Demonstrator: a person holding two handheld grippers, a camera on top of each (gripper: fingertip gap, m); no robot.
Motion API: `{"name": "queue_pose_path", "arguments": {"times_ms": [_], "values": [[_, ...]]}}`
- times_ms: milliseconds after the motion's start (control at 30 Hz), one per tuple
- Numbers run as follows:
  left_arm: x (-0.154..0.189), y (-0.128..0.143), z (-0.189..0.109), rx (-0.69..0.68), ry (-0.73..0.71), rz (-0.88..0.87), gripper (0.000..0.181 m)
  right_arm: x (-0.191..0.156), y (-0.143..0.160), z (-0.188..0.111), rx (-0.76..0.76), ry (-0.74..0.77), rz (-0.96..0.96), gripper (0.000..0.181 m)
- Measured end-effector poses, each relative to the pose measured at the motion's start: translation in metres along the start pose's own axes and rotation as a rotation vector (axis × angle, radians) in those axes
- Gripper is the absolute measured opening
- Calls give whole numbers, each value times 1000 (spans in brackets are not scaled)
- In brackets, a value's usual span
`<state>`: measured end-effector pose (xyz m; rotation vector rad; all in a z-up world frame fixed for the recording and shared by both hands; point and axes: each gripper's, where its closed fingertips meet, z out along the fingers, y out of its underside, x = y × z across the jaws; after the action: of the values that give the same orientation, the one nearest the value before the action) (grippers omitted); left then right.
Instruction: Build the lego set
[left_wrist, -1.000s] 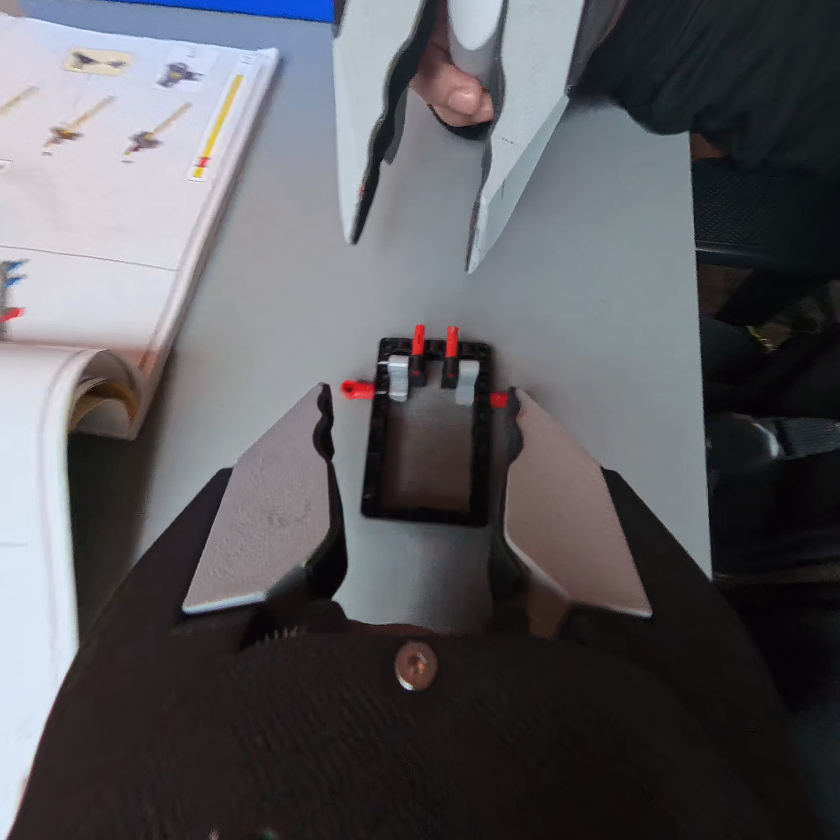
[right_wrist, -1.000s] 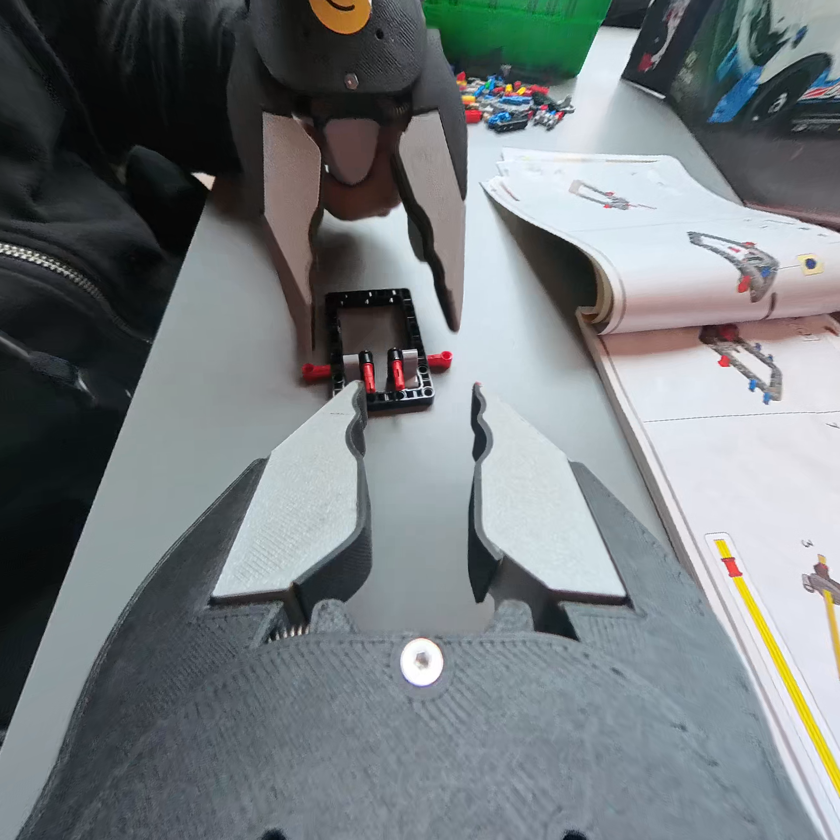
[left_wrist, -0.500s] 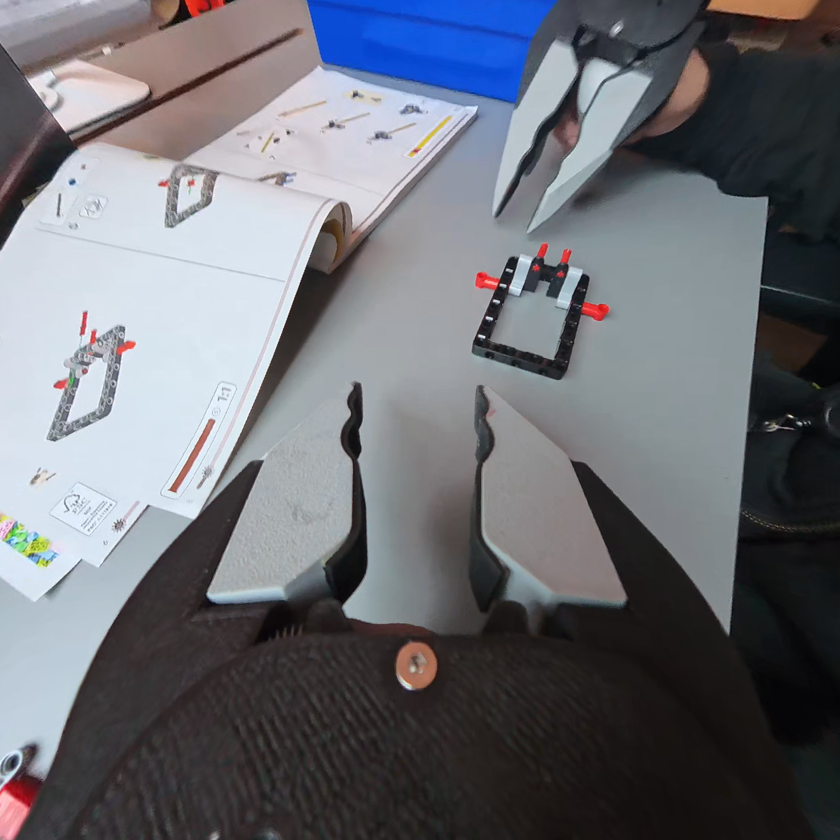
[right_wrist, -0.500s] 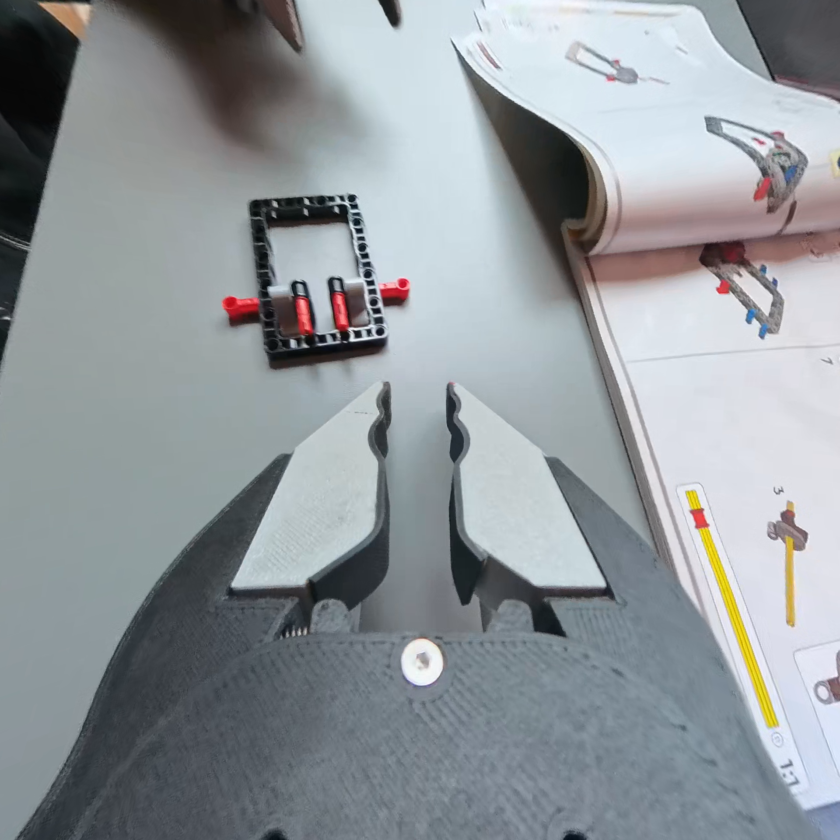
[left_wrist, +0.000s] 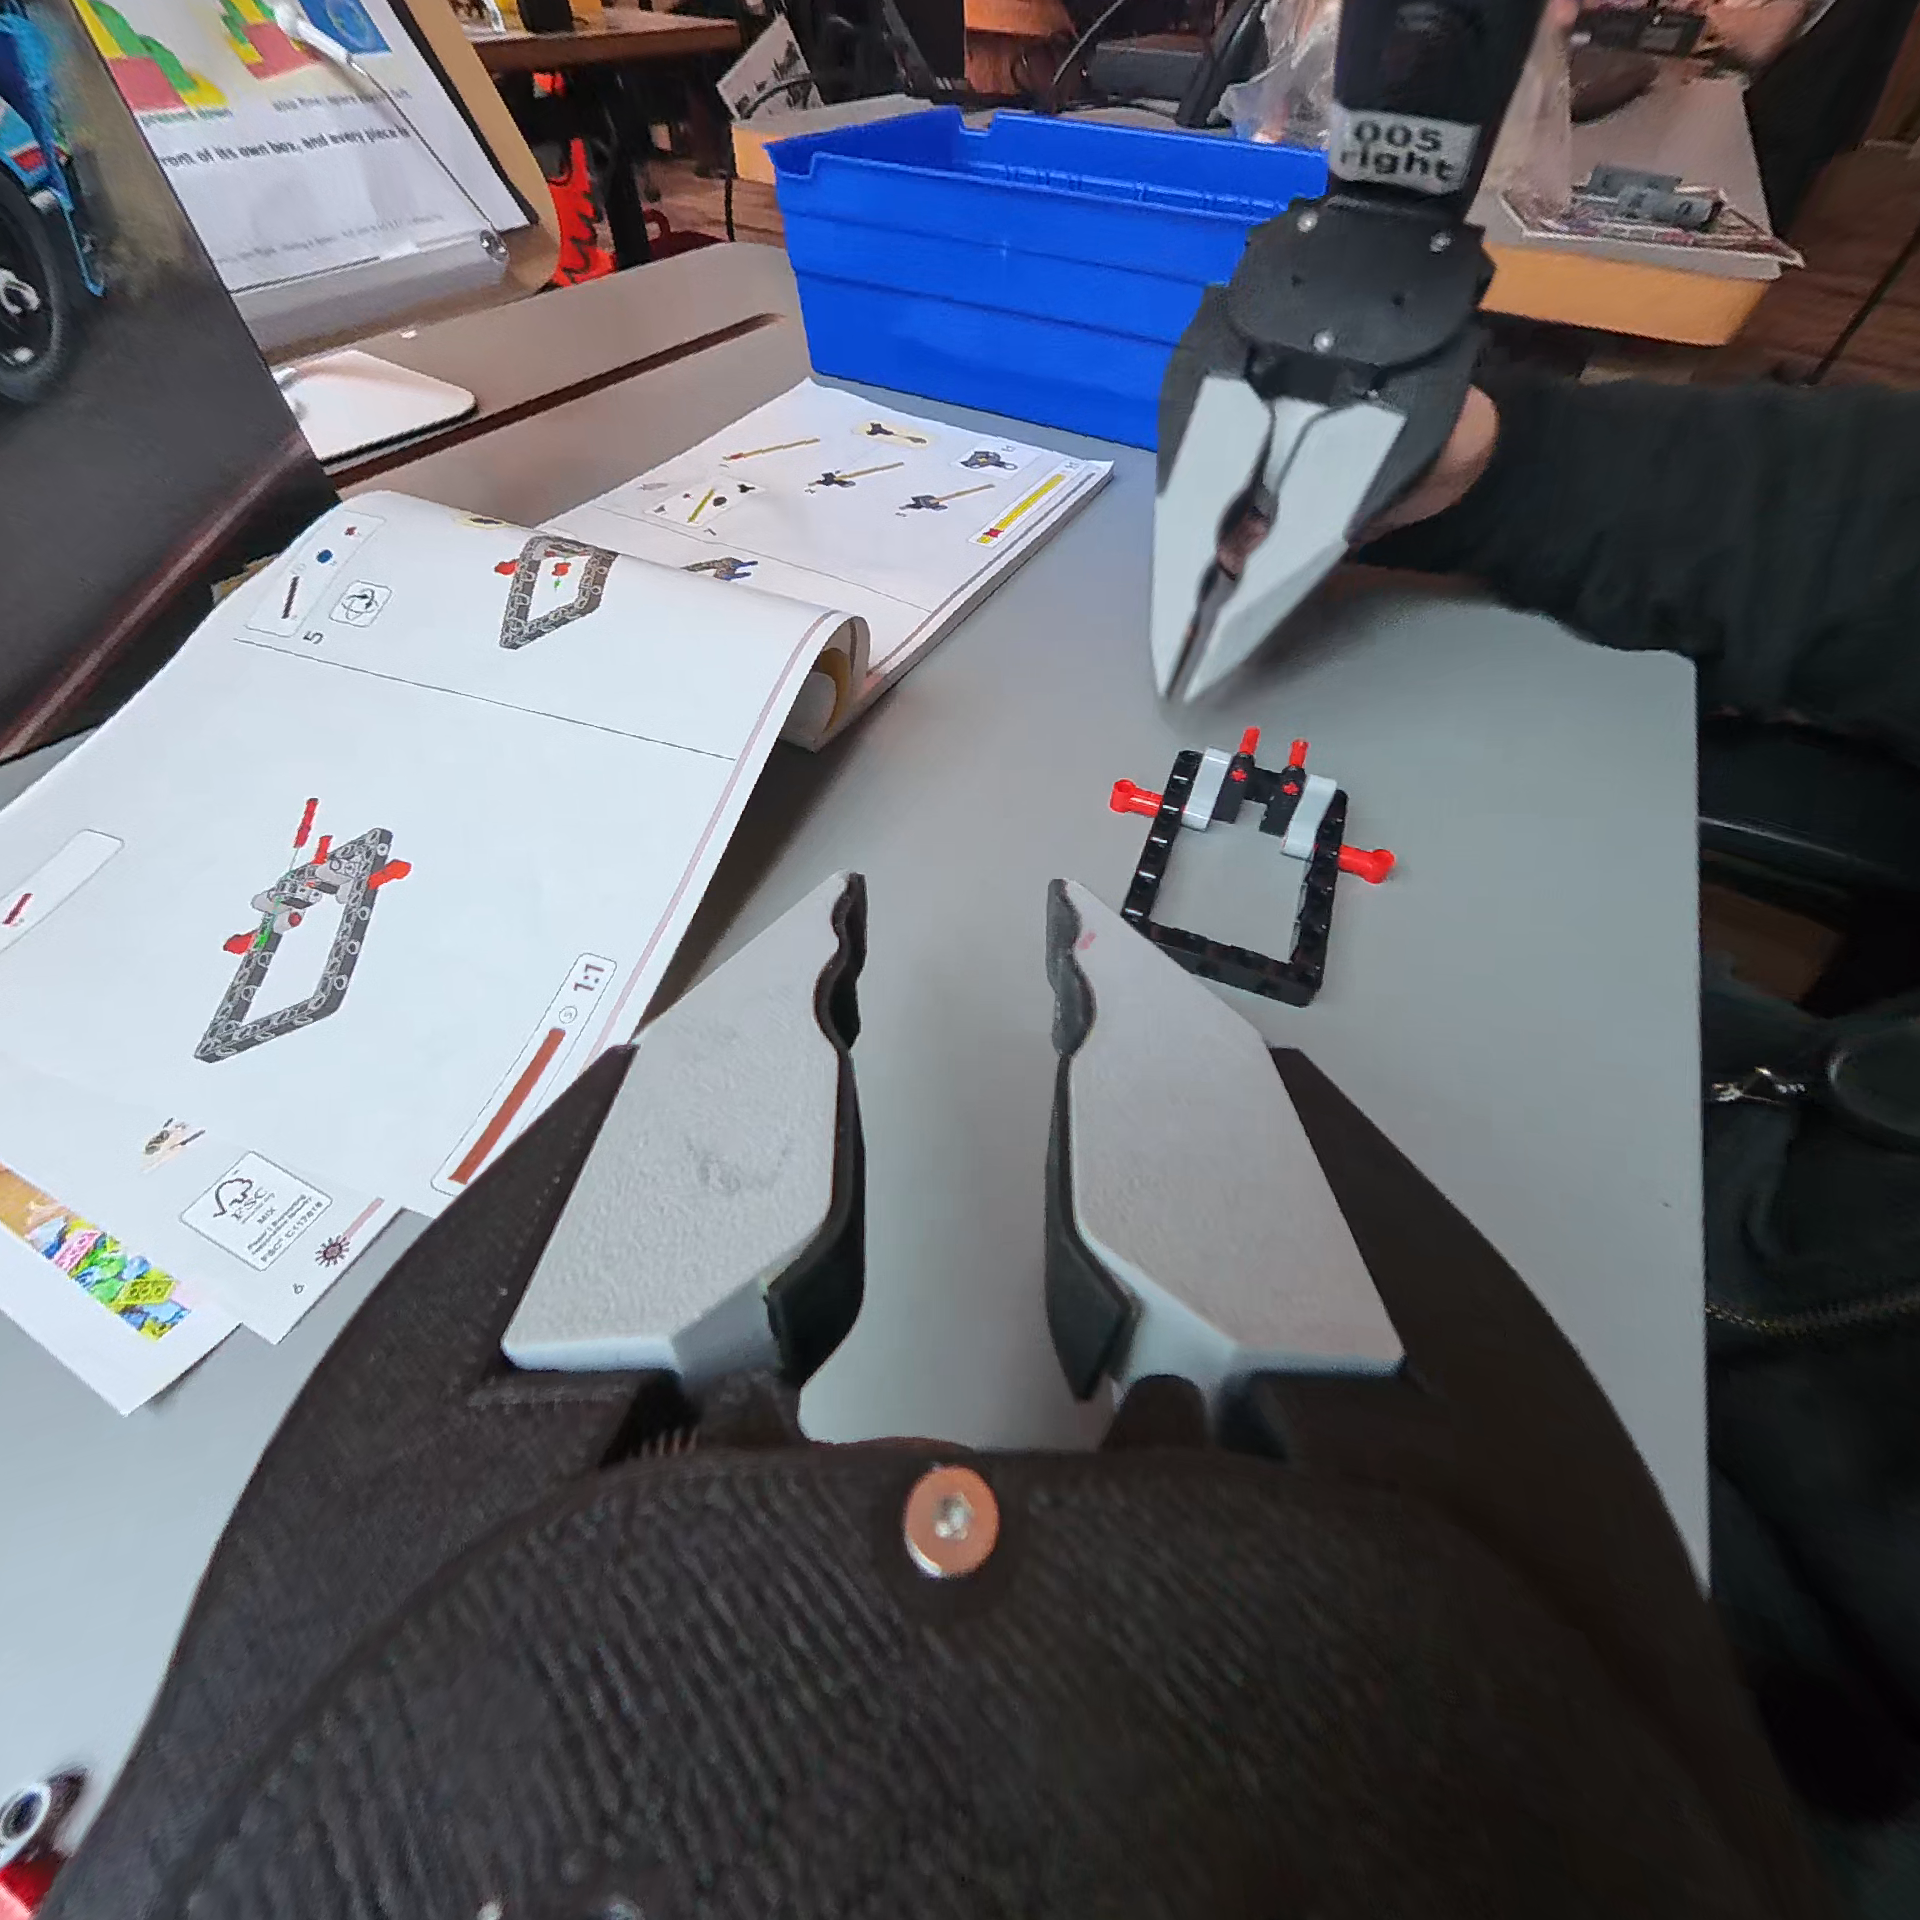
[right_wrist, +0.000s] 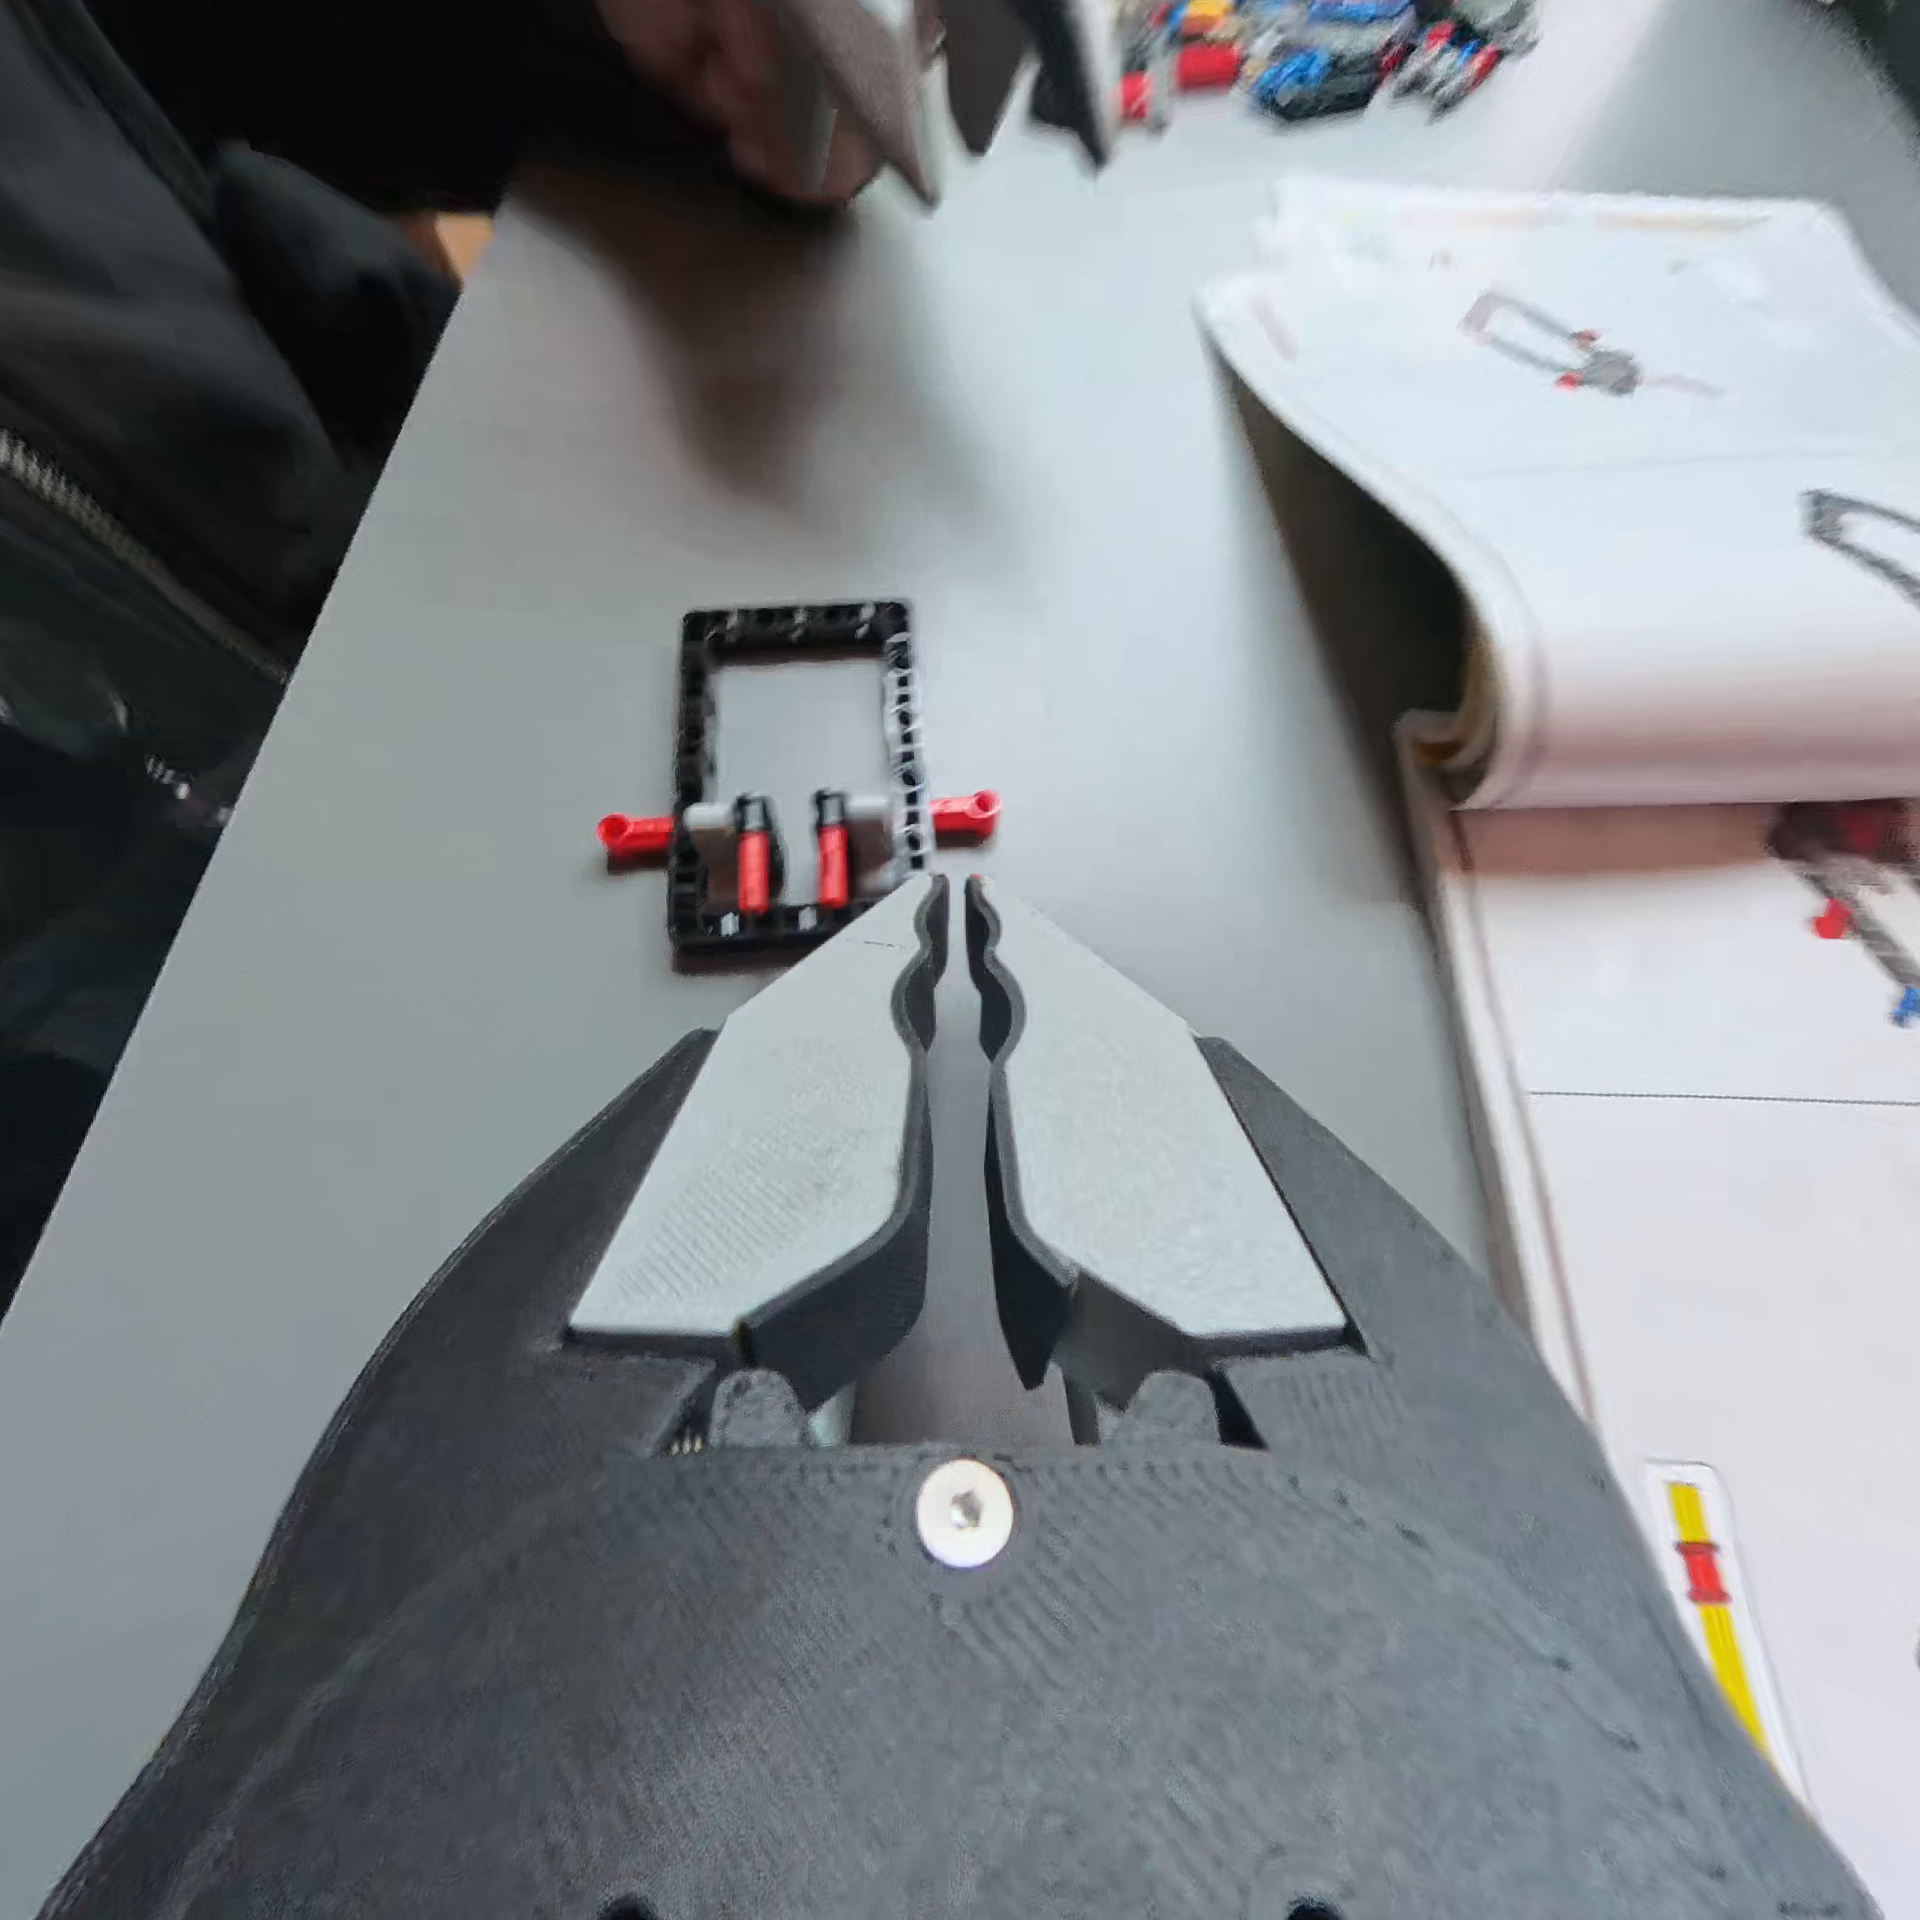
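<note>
Left wrist view. The left gripper (left_wrist: 951, 914) sits above the grey table (left_wrist: 1475, 1195) with its jaws parted by a clear gap and nothing between them. The lego frame (left_wrist: 1236, 878), a black rectangular piece, lies flat on the table just beyond and to the right of the right fingertip, not touching it. Its far end carries two grey connectors (left_wrist: 1311, 826) and two short red pins (left_wrist: 1250, 744) that stand up; a red axle end (left_wrist: 1132, 798) sticks out on the left side and another on the right. The right gripper (left_wrist: 1195, 681) hangs point-down just beyond the frame's far end, its fingertips nearly together, empty, held by a hand in a dark sleeve (left_wrist: 1683, 540). An open instruction booklet (left_wrist: 499, 748) covers the left of the table. A blue bin (left_wrist: 997, 270) stands at the far edge.

Right wrist view, somewhat blurred. The right gripper (right_wrist: 956, 894) has its jaws almost closed, with only a thin slit between the tips, and grips nothing. The tips are over the near right corner of the lego frame (right_wrist: 795, 774); contact cannot be judged. The frame lies flat, pins and grey connectors at its near end. The left gripper (right_wrist: 935, 135) shows blurred at the far top edge, well apart from the frame. The booklet (right_wrist: 1662, 623) lies to the right. Loose lego pieces (right_wrist: 1340, 62) are scattered at the far end of the table (right_wrist: 520, 1091).
</note>
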<state>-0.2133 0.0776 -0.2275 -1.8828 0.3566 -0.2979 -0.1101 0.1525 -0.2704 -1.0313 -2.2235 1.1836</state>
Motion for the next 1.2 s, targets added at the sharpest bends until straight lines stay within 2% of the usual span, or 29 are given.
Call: {"name": "queue_pose_path", "arguments": {"times_ms": [100,233,333,400,467,600,700,733,800,833,1200], "values": [[-7,0,5,-13,-36,8,31,41,-13,-8,97,157,43,12],[-15,-15,21,14,-64,5,26,99,-30,-22,149,443,14,1],[-36,-15,47,-131,-129,39,27,135,-32,-18,118,548,103,0],[-49,-13,62,-227,-154,60,29,148,-24,0,37,534,160,0],[-56,-15,75,-264,-148,70,30,153,-16,21,-54,497,179,0],[-72,-12,86,-289,-179,93,30,146,-36,51,-33,413,119,0],[-95,17,82,-391,-254,56,25,143,-30,65,-92,373,118,0],[-98,25,81,-420,-246,28,22,141,-26,68,-118,361,113,0],[-95,38,81,-453,-182,-25,2,140,-25,70,-136,360,95,0],[-95,39,80,-446,-168,-52,0,139,-25,70,-138,361,86,0],[-96,40,75,-426,-184,-67,0,135,-22,72,-140,306,114,0]]}}
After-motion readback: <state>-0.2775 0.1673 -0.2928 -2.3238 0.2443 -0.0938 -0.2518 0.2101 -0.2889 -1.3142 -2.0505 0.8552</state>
